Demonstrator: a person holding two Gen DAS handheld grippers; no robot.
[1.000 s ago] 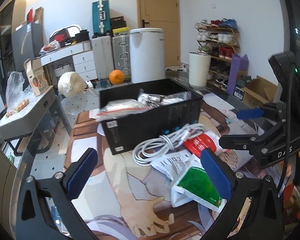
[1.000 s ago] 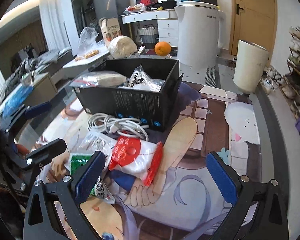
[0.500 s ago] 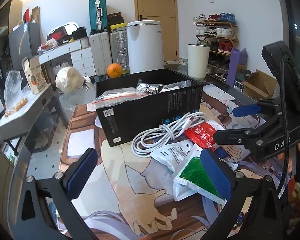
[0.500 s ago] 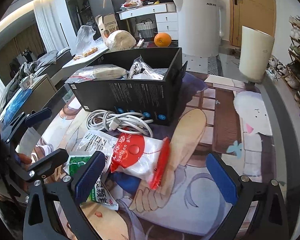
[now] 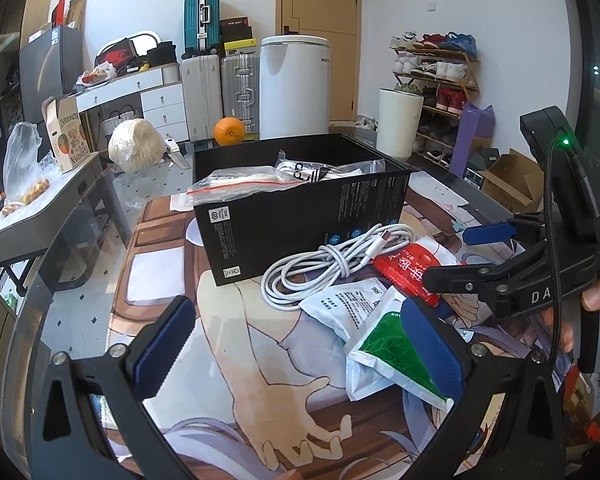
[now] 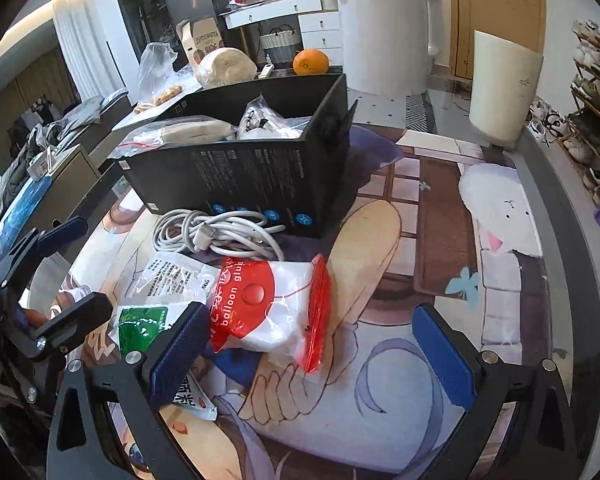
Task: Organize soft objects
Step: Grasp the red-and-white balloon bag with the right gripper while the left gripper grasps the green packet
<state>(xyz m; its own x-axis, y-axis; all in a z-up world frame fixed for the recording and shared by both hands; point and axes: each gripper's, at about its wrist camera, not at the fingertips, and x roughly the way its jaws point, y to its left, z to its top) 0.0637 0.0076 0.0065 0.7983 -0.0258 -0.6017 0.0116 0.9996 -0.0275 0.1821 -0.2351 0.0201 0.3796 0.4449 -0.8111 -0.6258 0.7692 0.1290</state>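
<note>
Both tools are closing in on the pile now, dropping lower and nearer than a second ago, and the packets are looming larger in both wrist views. Nothing on the counter (image 5: 228, 344) has been shifted yet.

Starting at the left: the left tool (image 5: 300, 356) is hanging with its jaws wide and empty, its left pad over bare counter, its right pad just over the green packet (image 5: 396, 354). Far left of centre, the black box (image 5: 300, 216) is standing open, already carrying a clear zip bag (image 5: 240, 186) and another plastic bag (image 5: 324, 170). So part of the sorting looks done.

Moving right, the white cable (image 5: 324, 264) is lying coiled, touching the near face of the box. Just beside it the white packet (image 5: 348, 304) is overlapping the green one.

Further right, the red-and-white balloon bag (image 6: 268, 304) is resting on top of the pile, and the right tool (image 6: 308, 354) is also spread wide and holding nothing, straddling the near end of that bag with its left pad just beside it.

My read: the approach is nearly over, and the balloon bag looks like the next pick, bound for the box. It is slack plastic, so a pinch could slip or drag the packets beneath.
</note>
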